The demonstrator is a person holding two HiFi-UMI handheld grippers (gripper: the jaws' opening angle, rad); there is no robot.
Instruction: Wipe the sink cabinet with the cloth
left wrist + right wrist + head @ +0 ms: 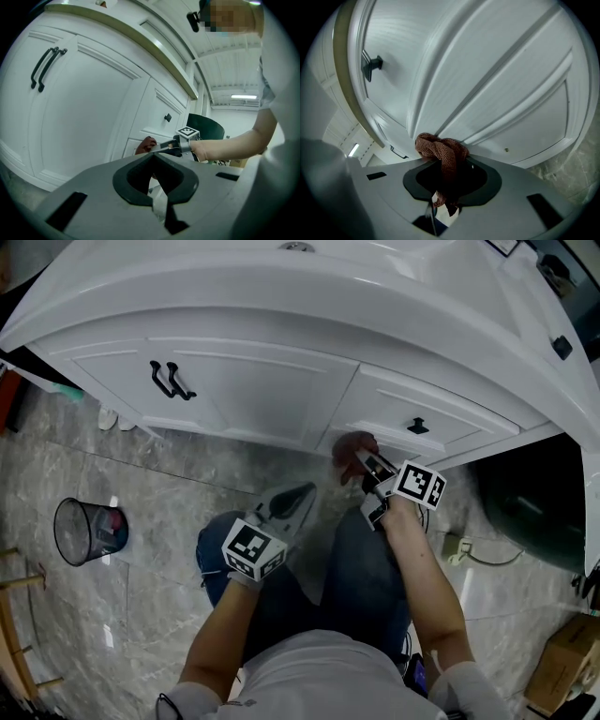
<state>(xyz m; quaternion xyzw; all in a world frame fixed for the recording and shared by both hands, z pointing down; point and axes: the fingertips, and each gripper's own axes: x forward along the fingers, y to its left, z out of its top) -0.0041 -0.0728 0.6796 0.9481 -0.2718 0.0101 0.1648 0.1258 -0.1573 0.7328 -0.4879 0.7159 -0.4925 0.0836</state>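
The white sink cabinet (253, 390) has two doors with black handles (169, 381) and a drawer with a black knob (418, 426). My right gripper (364, 457) is shut on a bunched reddish-brown cloth (352, 446) and holds it against the cabinet front just below the drawer. In the right gripper view the cloth (440, 152) bulges out past the jaws of the right gripper (445, 168) onto the white panel (487, 70). My left gripper (292, 501) hangs shut and empty over the person's knee, a little short of the cabinet. In the left gripper view, the left gripper (153, 157) points at the cloth (144, 145).
A wire waste bin (89, 531) stands on the marble floor at left. A dark green tub (525, 512) sits under the cabinet's right end, with a plug and cable (459, 547) beside it. A cardboard box (567, 662) is at the lower right.
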